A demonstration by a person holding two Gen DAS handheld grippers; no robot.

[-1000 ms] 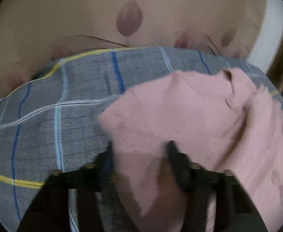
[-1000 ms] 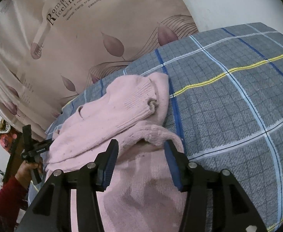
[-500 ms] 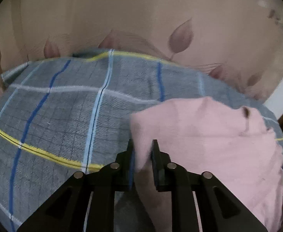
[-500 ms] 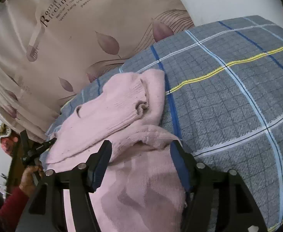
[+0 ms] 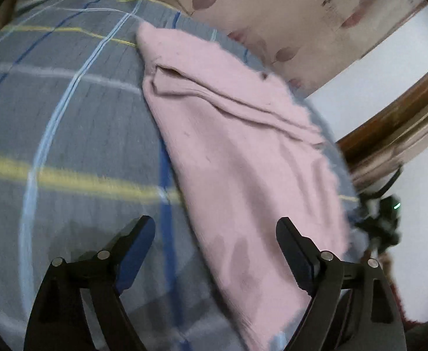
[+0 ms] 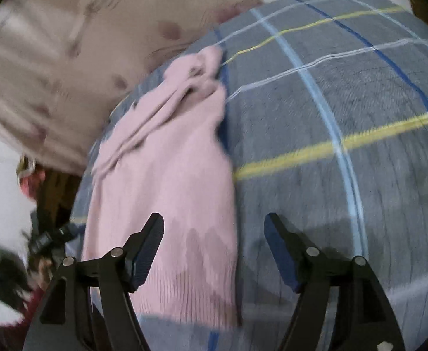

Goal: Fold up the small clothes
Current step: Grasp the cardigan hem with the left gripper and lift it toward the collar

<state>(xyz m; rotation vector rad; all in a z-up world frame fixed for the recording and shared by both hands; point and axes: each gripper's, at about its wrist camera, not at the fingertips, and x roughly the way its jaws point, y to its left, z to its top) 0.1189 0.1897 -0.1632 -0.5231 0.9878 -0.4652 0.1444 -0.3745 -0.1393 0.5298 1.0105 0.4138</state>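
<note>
A pink knitted sweater (image 5: 237, 152) lies flat and folded lengthwise on the grey checked bedspread (image 5: 67, 122). A sleeve lies folded across its far end (image 5: 214, 93). My left gripper (image 5: 215, 234) is open and empty, just above the sweater's near edge. In the right wrist view the same sweater (image 6: 167, 181) lies as a long strip, its ribbed hem nearest. My right gripper (image 6: 214, 231) is open and empty over the hem's right corner. Both views are motion-blurred.
A beige curtain with leaf prints (image 6: 53, 58) hangs behind the bed. A wooden bed frame (image 5: 395, 128) and white wall (image 5: 418, 58) are at the right in the left wrist view. The other gripper and hand show at the side (image 6: 47, 239).
My left gripper was shut on a sweater edge and has let go, now wide open. The sweater went from bunched to a flat folded strip. My right gripper opened wider. Both cameras moved.
</note>
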